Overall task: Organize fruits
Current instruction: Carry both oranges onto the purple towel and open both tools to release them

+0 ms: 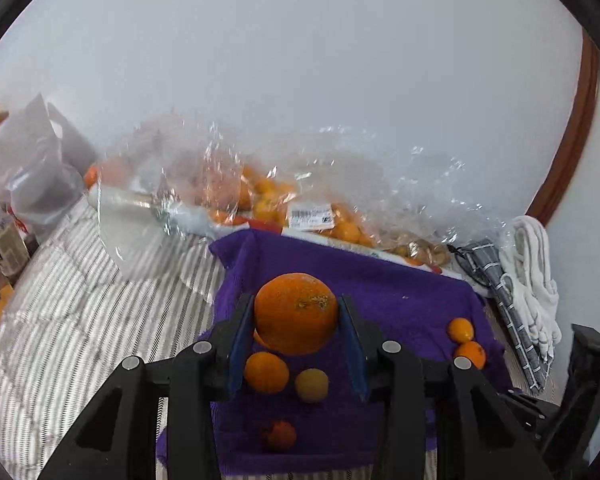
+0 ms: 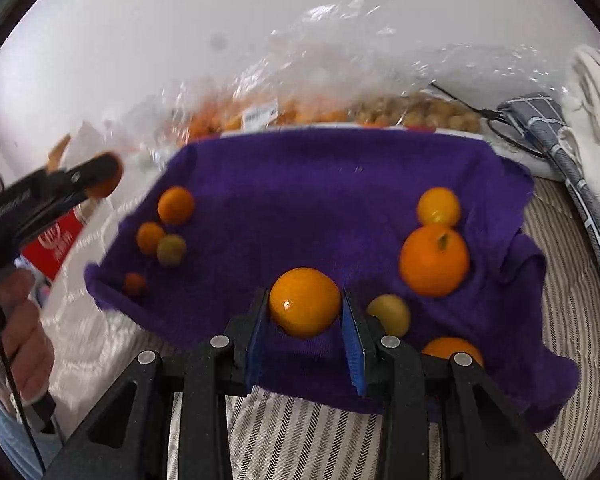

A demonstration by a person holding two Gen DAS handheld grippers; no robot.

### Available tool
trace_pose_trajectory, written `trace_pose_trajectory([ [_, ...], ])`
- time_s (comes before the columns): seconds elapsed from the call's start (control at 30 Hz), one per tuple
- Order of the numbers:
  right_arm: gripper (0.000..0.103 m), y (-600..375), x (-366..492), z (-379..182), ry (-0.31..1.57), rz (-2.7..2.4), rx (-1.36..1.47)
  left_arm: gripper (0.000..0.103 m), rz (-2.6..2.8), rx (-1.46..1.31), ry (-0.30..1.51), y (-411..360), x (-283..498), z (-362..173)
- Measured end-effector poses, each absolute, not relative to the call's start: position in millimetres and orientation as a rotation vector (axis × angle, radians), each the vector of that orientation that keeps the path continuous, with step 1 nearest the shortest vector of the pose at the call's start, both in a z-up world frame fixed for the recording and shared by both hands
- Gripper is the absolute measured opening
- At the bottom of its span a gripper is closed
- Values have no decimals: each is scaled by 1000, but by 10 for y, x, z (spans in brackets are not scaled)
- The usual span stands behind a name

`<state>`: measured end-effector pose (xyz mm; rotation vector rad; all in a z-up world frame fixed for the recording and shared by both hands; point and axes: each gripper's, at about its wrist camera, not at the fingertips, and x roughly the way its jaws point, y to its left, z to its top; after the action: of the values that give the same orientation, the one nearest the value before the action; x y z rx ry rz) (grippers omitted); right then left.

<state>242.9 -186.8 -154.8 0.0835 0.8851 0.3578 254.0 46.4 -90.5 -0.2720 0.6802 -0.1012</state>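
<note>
I carry fruit in both hands. My left claw (image 1: 296, 312) is clenched on a big round orange (image 1: 296, 314) with a rough, dimpled skin, and my right claw (image 2: 305, 304) is clenched on a smaller, smooth glossy orange (image 2: 305, 302); each fruit sits square between the blue pads, held clear above the purple terry towel (image 2: 320, 184) spread over the striped bed cover (image 1: 80, 300).

What the next move turns on, as I judge it, is which group lies under which claw. Below my left claw, at the towel's left edge, sit a small orange mandarin (image 1: 266, 372), a dull yellow-green fruit (image 1: 311, 385) and a small reddish one (image 1: 281, 435) (blurred, so I cannot name it). My right claw hangs over the towel's near edge, with a large stemmed orange (image 2: 434, 260) and a yellow citrus (image 2: 438, 206) ahead to its right, near the towel's right edge. So each hand is nearer its own cluster, well apart from the other. The clear plastic bags of fruit (image 1: 284, 200) lie beyond the towel's far edge.
</note>
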Motion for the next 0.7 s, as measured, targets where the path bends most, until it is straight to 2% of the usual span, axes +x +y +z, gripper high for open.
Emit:
trace_pose_trajectory([
  [0.7,37,-1896,2399,-1581,887,350,115,39,-141,-207,845,-40,2983,-1193],
])
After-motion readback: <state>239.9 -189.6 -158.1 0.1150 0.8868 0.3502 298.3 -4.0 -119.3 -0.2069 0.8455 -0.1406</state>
